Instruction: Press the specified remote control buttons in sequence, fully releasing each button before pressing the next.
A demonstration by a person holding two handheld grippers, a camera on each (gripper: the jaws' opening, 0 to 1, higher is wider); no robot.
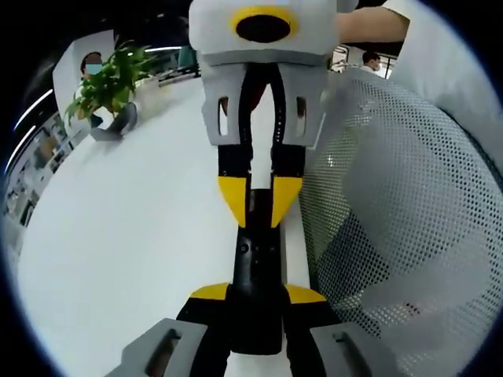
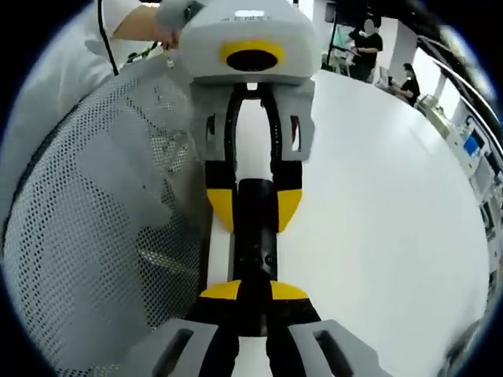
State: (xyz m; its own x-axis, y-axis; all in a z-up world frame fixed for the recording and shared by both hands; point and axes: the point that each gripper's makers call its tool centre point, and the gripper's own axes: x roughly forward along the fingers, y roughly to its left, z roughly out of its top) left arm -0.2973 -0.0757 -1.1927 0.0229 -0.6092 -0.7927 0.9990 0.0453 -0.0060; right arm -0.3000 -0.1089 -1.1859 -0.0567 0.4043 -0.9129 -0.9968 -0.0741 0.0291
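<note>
Progress can't be judged: my left gripper (image 1: 258, 294) and right gripper (image 2: 253, 294) each clamp an end of the black remote (image 1: 257, 271) above the white table (image 1: 134, 236), beside a mesh basket (image 1: 393, 212); no button is visibly pressed.

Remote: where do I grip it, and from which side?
Grip the remote by its long narrow edges near one end, coming in along its length: it is a slim bar with buttons on top. The left gripper and right gripper clamp it so.
</note>
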